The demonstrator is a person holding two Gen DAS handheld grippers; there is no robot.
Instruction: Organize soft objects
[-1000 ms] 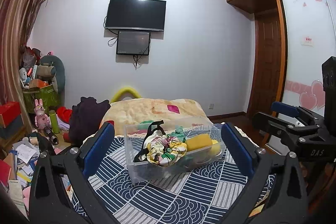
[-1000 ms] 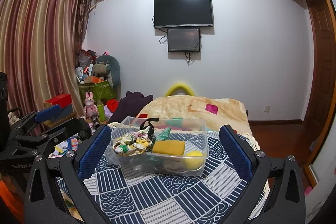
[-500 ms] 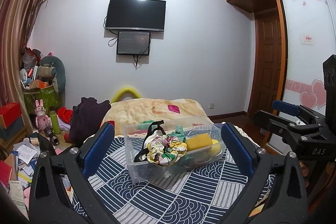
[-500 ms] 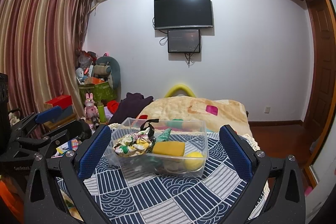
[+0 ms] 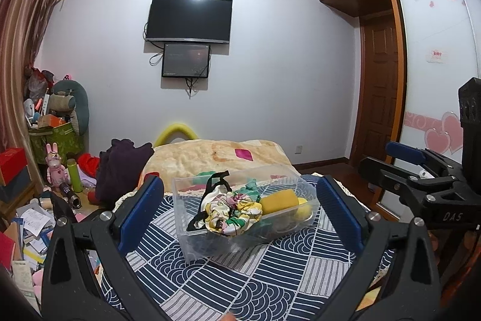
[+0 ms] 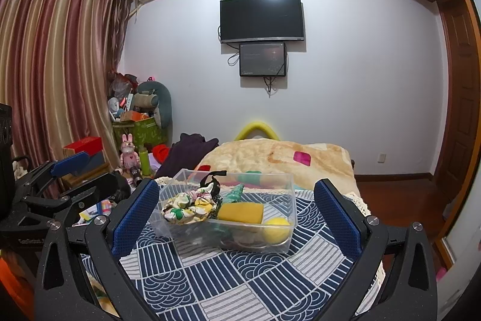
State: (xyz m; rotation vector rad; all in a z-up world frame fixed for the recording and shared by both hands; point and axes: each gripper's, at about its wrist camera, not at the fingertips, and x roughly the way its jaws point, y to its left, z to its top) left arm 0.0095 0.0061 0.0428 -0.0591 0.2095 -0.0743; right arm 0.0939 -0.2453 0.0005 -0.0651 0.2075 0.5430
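A clear plastic bin [image 5: 192,242] [image 6: 281,242] stands on a table with a navy and white patterned cloth [image 5: 240,285] [image 6: 228,282]. In it lie a floral cloth with a black strap [image 5: 231,209] [image 6: 188,208], a yellow sponge [image 5: 278,200] [image 6: 240,212], a yellow ball [image 6: 276,226] and a green cloth [image 6: 236,191]. My left gripper [image 5: 239,208] is open and empty, held back from the bin. My right gripper [image 6: 236,214] is open and empty, also short of the bin. Each gripper shows at the edge of the other's view.
A bed with a beige blanket [image 6: 279,155] lies behind the table. A dark garment [image 5: 123,167] hangs beside it. Boxes, toys and papers [image 5: 45,170] crowd the floor at left. A wardrobe and door [image 5: 421,80] stand at right.
Nothing has visibly changed apart from a slight drift of both views; both grippers stay open and empty.
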